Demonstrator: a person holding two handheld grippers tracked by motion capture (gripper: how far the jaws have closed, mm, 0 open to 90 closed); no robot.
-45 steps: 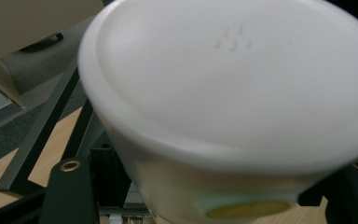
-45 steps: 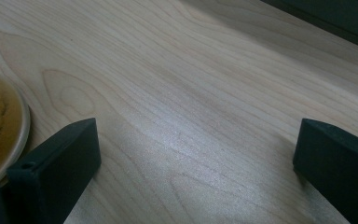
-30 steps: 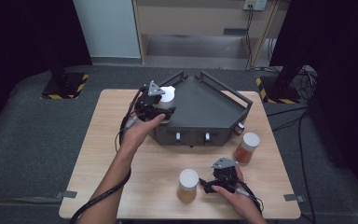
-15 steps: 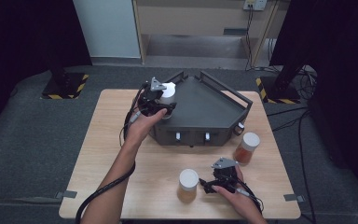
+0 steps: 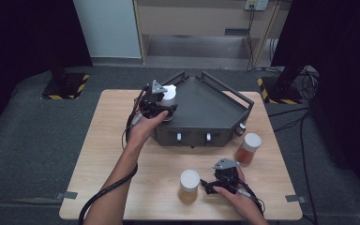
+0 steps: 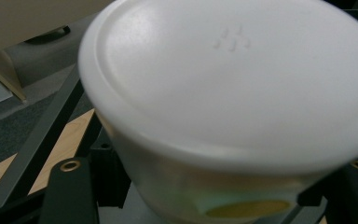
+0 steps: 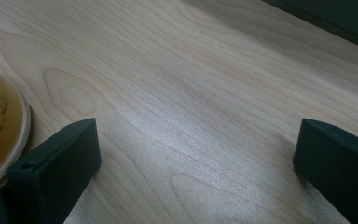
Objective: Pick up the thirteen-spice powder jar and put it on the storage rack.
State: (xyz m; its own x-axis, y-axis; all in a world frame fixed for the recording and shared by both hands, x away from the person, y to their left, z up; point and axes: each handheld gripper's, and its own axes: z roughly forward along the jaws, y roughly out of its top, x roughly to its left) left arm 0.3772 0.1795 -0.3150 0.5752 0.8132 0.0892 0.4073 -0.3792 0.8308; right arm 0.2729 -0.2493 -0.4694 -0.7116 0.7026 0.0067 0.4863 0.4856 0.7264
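Observation:
My left gripper (image 5: pixel 166 108) is shut on a white-lidded jar (image 5: pixel 169 93), held at the left corner of a dark grey railed tray (image 5: pixel 211 112). In the left gripper view the jar's lid (image 6: pixel 233 79) is very close, with yellowish contents low in the jar and a black jaw on each side of its body. My right gripper (image 5: pixel 207 186) rests on the wooden table (image 5: pixel 112 140) at the front, open, with bare wood between its jaws (image 7: pixel 196 154). A jar of tan contents (image 5: pixel 189 185) stands just to its left, and its edge (image 7: pixel 0 126) shows beside the left jaw.
A third white-lidded jar with orange contents (image 5: pixel 248 149) stands on the table by the tray's front right corner. The tray has raised bar rails and two small handles on its front wall. Cables trail from both grippers across the table.
The left hand and its jar have barely shifted at the tray's left corner. The right hand has stayed where it was.

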